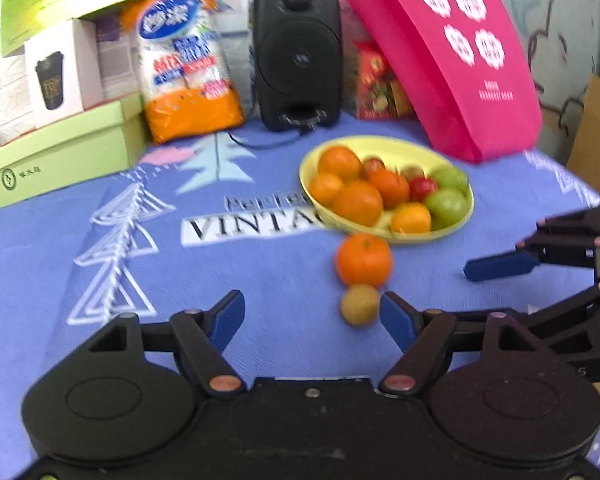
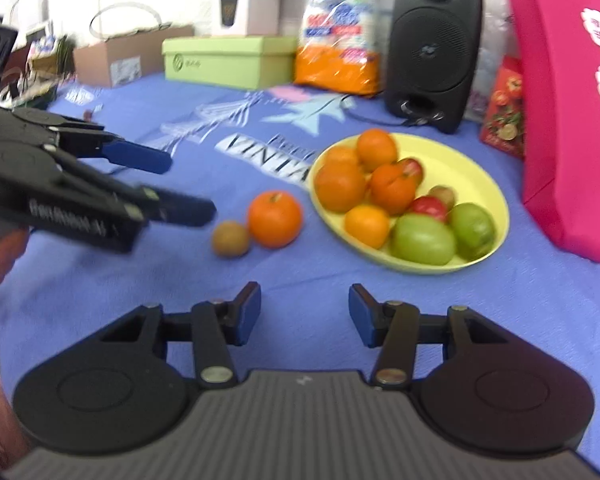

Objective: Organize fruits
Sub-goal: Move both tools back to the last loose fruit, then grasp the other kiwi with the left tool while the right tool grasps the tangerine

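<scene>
A yellow bowl (image 1: 456,222) (image 2: 476,168) on the blue cloth holds several oranges, green apples and small red fruits. A loose orange (image 1: 363,259) (image 2: 275,219) lies on the cloth just in front of the bowl. A small brown kiwi (image 1: 359,304) (image 2: 231,238) lies touching it. My left gripper (image 1: 312,316) is open and empty, with the kiwi just inside its right fingertip; it also shows in the right wrist view (image 2: 188,184). My right gripper (image 2: 304,312) is open and empty, short of the fruit; it also shows at the right in the left wrist view (image 1: 500,266).
Along the back stand a green box (image 1: 60,152), a white cup box (image 1: 62,72), an orange-and-white bag (image 1: 184,60), a black speaker (image 1: 298,54) with a cable, and a pink bag (image 1: 452,52). A cardboard box (image 2: 128,56) sits at the far left.
</scene>
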### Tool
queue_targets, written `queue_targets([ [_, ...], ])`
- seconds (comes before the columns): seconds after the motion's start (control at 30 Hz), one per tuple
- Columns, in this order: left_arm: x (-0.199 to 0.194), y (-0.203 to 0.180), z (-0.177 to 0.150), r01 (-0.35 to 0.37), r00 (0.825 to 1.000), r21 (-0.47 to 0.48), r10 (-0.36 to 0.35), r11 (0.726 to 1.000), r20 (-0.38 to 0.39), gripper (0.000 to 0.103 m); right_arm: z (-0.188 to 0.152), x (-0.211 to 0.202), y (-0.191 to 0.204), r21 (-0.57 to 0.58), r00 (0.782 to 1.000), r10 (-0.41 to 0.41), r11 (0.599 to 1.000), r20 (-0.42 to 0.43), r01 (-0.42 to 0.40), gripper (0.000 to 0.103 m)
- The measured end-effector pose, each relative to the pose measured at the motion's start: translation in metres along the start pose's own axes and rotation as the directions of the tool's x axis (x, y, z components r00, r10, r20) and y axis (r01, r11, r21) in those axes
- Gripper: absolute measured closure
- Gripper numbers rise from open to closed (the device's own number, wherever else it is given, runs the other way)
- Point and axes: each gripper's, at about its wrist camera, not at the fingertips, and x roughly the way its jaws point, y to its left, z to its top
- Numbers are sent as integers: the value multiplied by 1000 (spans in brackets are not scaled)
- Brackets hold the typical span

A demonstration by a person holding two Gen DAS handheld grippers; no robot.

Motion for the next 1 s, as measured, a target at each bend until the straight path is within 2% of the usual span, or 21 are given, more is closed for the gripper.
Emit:
queue_targets([
  [0.13,12,-13,-10,-13,1000,19,14,1000,-10,28,-4,1,7,-15,1000,-8,1000,0,8,55],
  [0.23,21,-17,-11,-1,1000,22,1,1000,-10,35,-5,2,6,-13,1000,-16,1000,-1,16,54],
  [0.3,25,-17,-11,23,1000,10,-23,1000,-8,51,-5,2,4,-7,1000,-17,1000,-1,17,51],
  [0.37,28,-17,-10,45,999,9,-45,999,-6,58,-4,4,1,-5,1000,-17,1000,-2,17,50],
  [0.47,29,-18,-8,83,997,23,-82,996,-8,78,-2,8,0,-3,1000,-14,1000,-1,14,50],
  [0.57,29,-13,-7,85,996,10,-85,996,-12,78,1,13,2,-19,1000,-12,1000,0,12,50],
  [0.8,22,16,-10,4,1000,-26,-5,1000,-28,77,14,29,12,-25,1000,7,1000,8,-7,49],
  [1.0,21,33,-12,-7,1000,-49,6,999,-23,78,29,50,22,-32,1000,13,999,10,-12,49],
])
